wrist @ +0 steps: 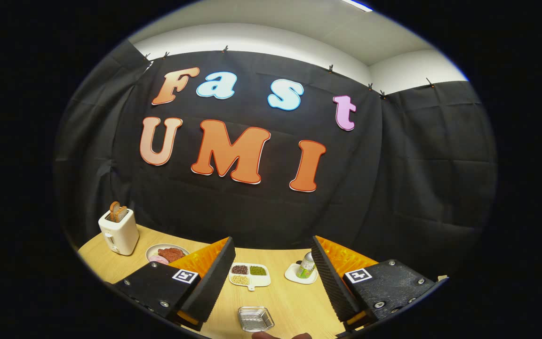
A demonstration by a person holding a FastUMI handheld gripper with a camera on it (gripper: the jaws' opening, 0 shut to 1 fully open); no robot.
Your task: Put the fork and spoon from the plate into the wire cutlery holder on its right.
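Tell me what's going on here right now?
A person holds the gripper above a wooden table, jaws open and holding nothing. Between the jaws lie a small metal tray and, farther off, a divided dish of grains. A can stands on a coaster nearby. Beyond the left jaw are a toaster and a plate of food. No fork, spoon or wire holder can be made out yet.

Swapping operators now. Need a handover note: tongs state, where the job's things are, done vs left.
Tongs: open, holding nothing, raised over the wooden table.
Between the fingers, beyond them: a divided dish of beans; nearer, a small clear tray. A can on a coaster stands by the right finger; a toaster and a plate of food lie past the left.
Fork, spoon and wire holder not spotted here. Nothing visibly done; both pieces left.
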